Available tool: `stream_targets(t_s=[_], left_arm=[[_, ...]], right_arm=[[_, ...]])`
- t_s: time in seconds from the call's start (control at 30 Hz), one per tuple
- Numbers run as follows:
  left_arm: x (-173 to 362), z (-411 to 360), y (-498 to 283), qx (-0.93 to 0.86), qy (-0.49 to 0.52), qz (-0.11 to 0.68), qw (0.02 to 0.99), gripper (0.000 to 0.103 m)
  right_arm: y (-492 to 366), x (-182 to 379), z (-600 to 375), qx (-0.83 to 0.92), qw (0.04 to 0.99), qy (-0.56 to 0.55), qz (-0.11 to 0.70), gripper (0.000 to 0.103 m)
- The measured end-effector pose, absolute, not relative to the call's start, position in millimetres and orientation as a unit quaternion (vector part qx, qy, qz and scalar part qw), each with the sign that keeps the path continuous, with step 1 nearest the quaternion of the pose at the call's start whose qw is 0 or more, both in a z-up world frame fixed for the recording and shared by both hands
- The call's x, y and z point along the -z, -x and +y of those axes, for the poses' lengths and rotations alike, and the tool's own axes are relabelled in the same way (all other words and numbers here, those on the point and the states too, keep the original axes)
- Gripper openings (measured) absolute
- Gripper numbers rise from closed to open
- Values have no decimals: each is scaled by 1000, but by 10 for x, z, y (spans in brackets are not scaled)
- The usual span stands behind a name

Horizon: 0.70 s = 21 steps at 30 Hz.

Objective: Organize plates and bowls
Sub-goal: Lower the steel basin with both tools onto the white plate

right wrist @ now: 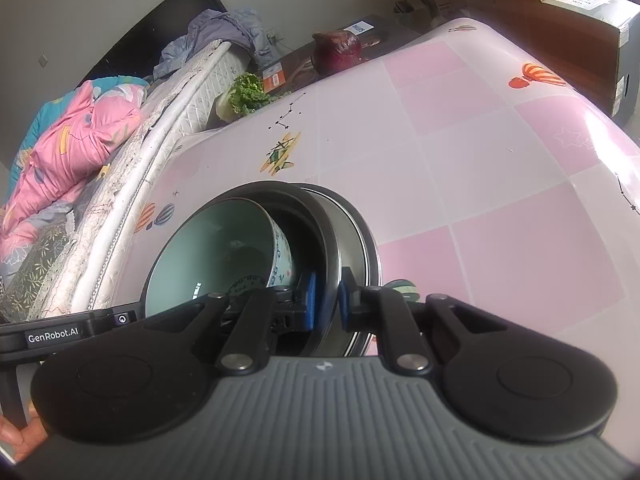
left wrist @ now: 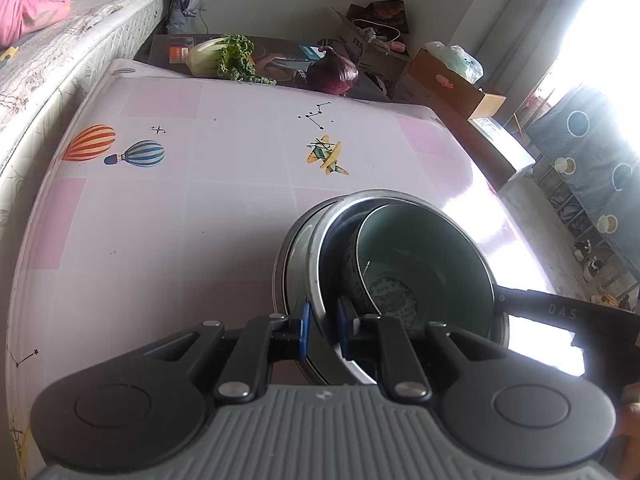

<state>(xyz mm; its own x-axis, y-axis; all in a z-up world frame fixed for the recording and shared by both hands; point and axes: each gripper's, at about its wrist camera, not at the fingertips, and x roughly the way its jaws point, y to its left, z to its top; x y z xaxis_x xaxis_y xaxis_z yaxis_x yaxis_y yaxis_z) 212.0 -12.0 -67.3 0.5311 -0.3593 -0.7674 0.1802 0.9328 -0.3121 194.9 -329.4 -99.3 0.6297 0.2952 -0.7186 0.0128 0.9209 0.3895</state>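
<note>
Lower centre of the left wrist view: left gripper with jaws nearly closed, blue pads pinching the near wall of the metal bowl; lower centre of the right wrist view: right gripper likewise clamped thin on the opposite wall of the same bowl; two grips on facing sides, likely to keep the stack level while it is carried or set down.

Inside the metal bowl a green ceramic bowl sits nested but tilted, leaning toward one side, patterned outside wall showing; a further metal rim shows under the held one, so probably a stack of several; whether it rests on the table or hangs just above it I cannot tell.

Mid frame: pink-checked cloth with balloon and plane prints, bare of other dishes.

Upper frame, beyond the far table edge: cabbage and red onion on a dark box; cardboard boxes upper right; bed with pink quilt upper left.
</note>
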Motion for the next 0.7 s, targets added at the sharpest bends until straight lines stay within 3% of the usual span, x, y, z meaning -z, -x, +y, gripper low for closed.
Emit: stream_targets(t_s=[0.53,0.7], left_arm=[[668,-133,-2141,154,97,463,867,15],[615,-160,-2055,152,75,447,878,20]], right_arm=[[-1931,1009,-3326,-83,878,-201,427,12],[-1905,1010,-3365,-87,877,-212,423,14]])
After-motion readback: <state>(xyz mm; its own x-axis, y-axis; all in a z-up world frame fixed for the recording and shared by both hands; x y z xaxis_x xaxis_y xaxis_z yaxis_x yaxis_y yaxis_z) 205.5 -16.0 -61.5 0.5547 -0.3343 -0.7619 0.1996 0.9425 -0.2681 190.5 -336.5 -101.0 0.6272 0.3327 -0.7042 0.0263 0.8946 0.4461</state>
